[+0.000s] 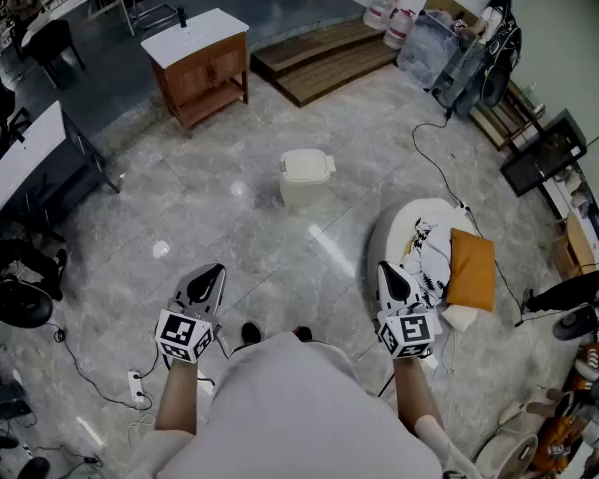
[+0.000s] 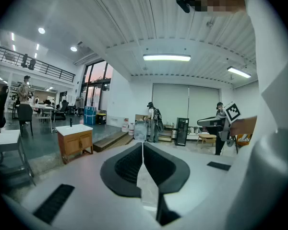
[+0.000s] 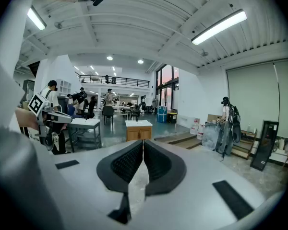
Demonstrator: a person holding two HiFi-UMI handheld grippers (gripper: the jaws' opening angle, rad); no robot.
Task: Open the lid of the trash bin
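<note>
Grey polished tile floor (image 1: pixel 230 238) of a big open room, with a small cream plastic trash bin (image 1: pixel 305 177) standing lid-down near the middle, well ahead of the person. Left gripper (image 1: pixel 206 279) and right gripper (image 1: pixel 392 279) are both held low near the body, pointing toward the bin, well apart from it. Both sets of jaws are pressed together with nothing between them.

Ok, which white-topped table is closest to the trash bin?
The small wooden cabinet, up-left of the trash bin; the dark-framed table stands farther left.
</note>
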